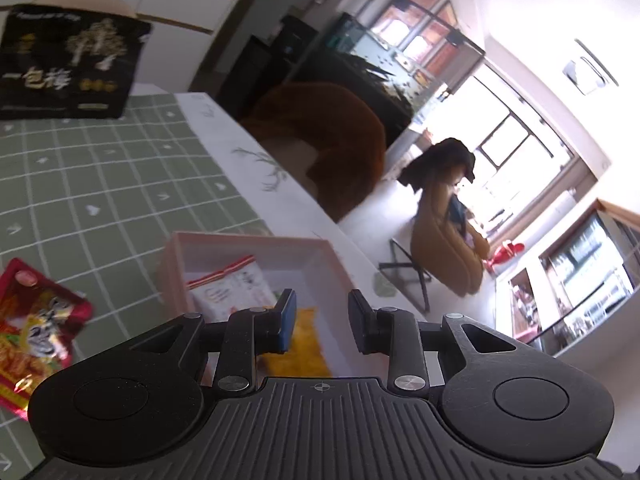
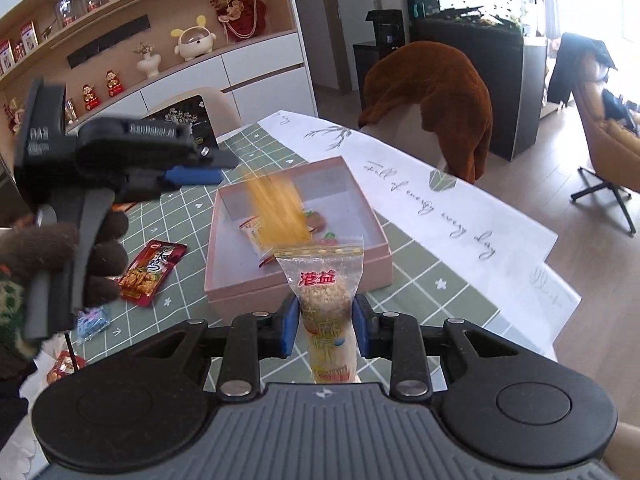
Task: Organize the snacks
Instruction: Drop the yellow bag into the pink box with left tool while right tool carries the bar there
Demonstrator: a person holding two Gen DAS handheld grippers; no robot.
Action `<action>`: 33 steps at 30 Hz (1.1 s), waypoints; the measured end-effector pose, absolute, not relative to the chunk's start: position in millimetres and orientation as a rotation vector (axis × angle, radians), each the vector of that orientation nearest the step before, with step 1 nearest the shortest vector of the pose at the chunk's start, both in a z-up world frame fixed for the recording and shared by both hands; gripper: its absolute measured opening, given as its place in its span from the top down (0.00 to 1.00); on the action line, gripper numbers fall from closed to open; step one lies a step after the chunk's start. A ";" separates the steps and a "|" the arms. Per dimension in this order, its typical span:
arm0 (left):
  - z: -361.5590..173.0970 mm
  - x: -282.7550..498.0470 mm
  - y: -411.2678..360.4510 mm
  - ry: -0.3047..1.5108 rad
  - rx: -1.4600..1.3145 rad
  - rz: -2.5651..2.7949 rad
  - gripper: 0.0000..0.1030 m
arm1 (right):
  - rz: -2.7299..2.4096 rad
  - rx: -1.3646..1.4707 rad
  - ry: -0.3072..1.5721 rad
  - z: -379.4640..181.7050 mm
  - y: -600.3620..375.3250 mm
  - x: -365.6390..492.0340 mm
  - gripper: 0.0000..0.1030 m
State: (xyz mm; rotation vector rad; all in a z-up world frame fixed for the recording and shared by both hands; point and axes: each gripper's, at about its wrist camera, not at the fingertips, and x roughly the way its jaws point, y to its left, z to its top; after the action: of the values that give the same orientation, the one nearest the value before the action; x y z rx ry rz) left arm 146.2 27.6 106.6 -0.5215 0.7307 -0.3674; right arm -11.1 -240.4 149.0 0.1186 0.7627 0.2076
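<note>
A pink box (image 2: 224, 284) stands on the green checked cloth and holds a few snack packets (image 2: 316, 220). A yellow packet (image 2: 280, 208), blurred, is in the air over the box, below my left gripper (image 2: 200, 170). In the left wrist view my left gripper (image 1: 322, 320) is open and empty above the box (image 1: 176, 264), with a white packet (image 1: 232, 284) and the yellow packet (image 1: 304, 344) under it. My right gripper (image 2: 326, 326) is shut on a clear sesame-candy packet (image 2: 326, 292) with a yellow top strip, just in front of the box.
A red snack packet (image 2: 150, 272) and a small blue packet (image 2: 94, 320) lie on the cloth left of the box. A black bag (image 1: 68, 68) stands at the far end. A white runner (image 2: 440, 208) covers the table's right side. A brown-draped chair (image 2: 432, 92) is beyond.
</note>
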 end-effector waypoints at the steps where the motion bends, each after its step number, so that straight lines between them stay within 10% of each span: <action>1: 103.2 143.5 33.5 0.742 -0.519 -0.369 0.68 | 0.210 0.109 0.758 150.4 -240.0 -8.1 0.73; 12: 45.1 37.8 89.6 0.910 -0.419 -0.263 0.68 | 0.303 0.010 0.696 200.9 -208.5 73.6 0.70; 15: 34.5 20.8 91.1 0.944 -0.387 -0.228 0.68 | 0.277 -0.022 0.750 205.6 -190.9 125.1 0.34; 33: 58.6 67.9 195.6 0.738 -0.379 0.146 0.68 | 0.280 -0.030 0.911 125.6 -140.3 85.2 0.27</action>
State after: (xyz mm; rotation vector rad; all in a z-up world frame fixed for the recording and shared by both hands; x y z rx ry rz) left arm 67.9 195.6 58.6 -0.3792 0.7377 0.1455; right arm 85.2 -140.3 125.6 -0.0300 0.9111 0.2802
